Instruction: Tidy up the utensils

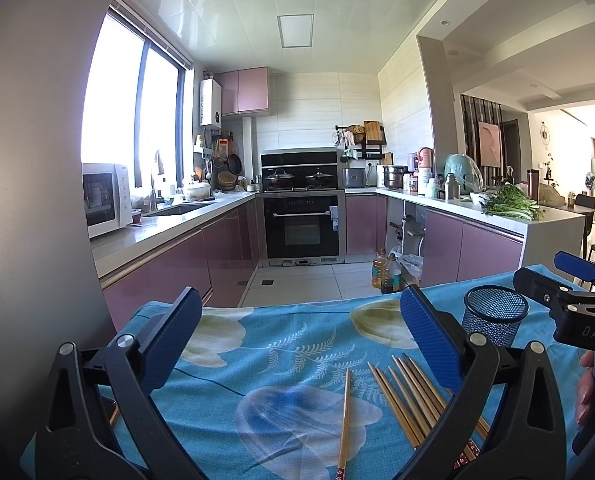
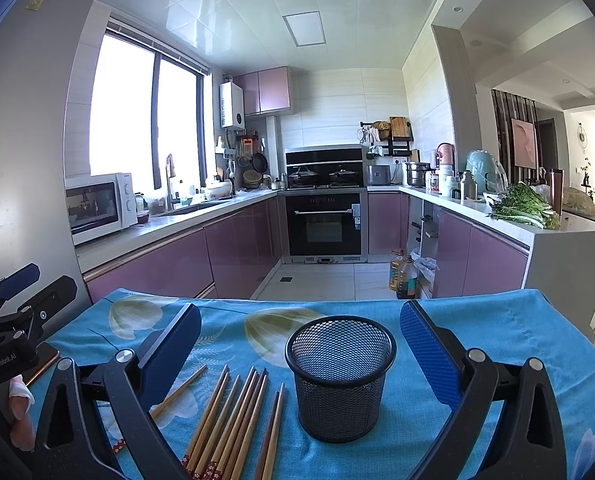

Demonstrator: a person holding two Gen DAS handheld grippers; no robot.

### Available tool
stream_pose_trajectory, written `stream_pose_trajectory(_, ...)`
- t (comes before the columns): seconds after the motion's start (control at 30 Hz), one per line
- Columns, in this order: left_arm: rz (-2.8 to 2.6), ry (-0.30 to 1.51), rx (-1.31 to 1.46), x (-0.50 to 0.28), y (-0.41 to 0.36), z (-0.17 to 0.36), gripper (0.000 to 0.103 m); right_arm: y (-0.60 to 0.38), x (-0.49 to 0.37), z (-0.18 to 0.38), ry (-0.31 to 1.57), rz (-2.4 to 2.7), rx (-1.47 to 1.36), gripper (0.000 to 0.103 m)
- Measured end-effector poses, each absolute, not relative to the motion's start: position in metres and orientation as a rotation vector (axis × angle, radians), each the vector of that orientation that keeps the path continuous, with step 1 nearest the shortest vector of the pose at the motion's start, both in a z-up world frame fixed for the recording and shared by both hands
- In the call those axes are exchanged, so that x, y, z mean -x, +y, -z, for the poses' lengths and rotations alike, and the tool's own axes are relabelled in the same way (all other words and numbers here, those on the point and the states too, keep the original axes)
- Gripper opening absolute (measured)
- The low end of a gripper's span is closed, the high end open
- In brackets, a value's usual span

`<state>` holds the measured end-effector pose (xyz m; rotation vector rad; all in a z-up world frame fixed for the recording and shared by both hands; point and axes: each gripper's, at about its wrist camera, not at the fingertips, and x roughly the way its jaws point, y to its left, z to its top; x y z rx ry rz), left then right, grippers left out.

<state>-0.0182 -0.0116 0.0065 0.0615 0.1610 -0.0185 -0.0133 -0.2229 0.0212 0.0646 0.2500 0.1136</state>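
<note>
Several wooden chopsticks (image 2: 233, 420) lie loose on a blue flowered cloth (image 2: 497, 328), just left of an upright black mesh cup (image 2: 339, 376) that holds nothing I can see. My right gripper (image 2: 301, 344) is open, with the cup between its blue pads and the chopsticks near the left pad. My left gripper (image 1: 301, 332) is open over the cloth, holding nothing. In the left wrist view one chopstick (image 1: 344, 420) lies apart from the bunch (image 1: 409, 396), and the mesh cup (image 1: 495, 316) stands behind the right finger. The right gripper (image 1: 577, 288) shows at the right edge.
The cloth-covered table ends at its far edge (image 2: 297, 300) before a kitchen floor with oil bottles (image 2: 403, 276). A tall grey fridge wall (image 1: 29, 200) stands close on the left. A phone-like flat object (image 2: 45, 360) lies at the cloth's left side. A person's fingers (image 1: 589, 388) hold the right handle.
</note>
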Motion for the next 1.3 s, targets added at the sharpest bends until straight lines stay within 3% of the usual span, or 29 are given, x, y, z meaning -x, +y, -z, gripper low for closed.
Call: stream_pose_trajectory(1.3,0.025,0.178,-0.06,0.0174,-0.014,-0.0046,0.098,-0.2245,0.0119,-0.0211,0.257,-0.121,-0.068,0.097)
